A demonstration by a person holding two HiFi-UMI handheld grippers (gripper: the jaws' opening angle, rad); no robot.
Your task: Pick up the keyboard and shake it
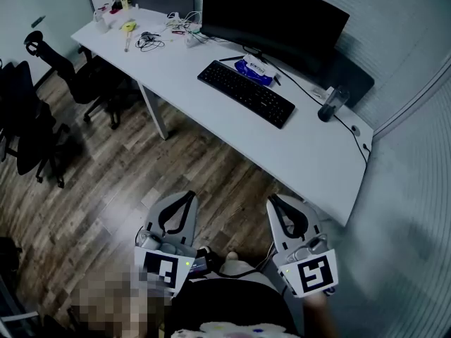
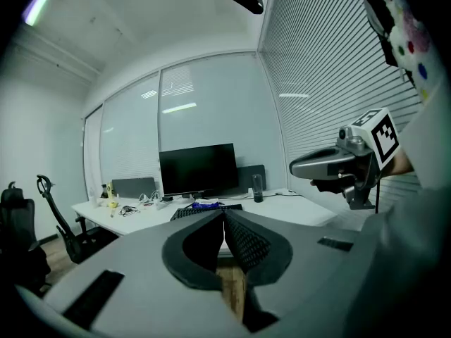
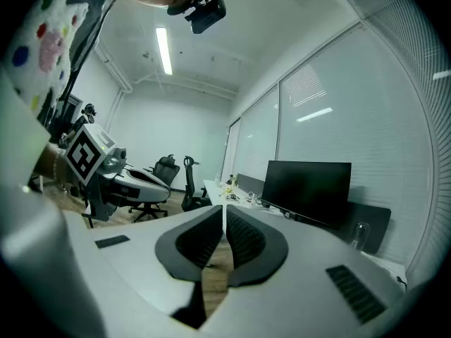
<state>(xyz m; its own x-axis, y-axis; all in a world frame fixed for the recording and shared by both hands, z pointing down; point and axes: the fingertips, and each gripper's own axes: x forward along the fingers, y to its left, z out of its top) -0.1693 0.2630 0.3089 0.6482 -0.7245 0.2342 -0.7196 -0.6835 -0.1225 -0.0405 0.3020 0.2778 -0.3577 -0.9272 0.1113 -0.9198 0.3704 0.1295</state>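
Note:
A black keyboard (image 1: pixel 245 93) lies on the white desk (image 1: pixel 296 157) in front of a dark monitor (image 1: pixel 271 18); in the left gripper view the keyboard (image 2: pixel 201 210) shows just past the jaw tips. Both grippers hang low near the person's body, well short of the desk. My left gripper (image 1: pixel 190 197) is shut with nothing in it, its jaws meeting tip to tip (image 2: pixel 223 213). My right gripper (image 1: pixel 271 201) is likewise shut and empty (image 3: pixel 224 210). In the left gripper view the right gripper (image 2: pixel 299 166) floats at the right.
A blue packet (image 1: pixel 252 71) lies behind the keyboard and a dark cup (image 1: pixel 331 104) stands at the desk's right. Cables and small items (image 1: pixel 151 37) clutter the far left end. Black office chairs (image 1: pixel 67 69) stand on the wood floor at left. A partition wall runs along the right.

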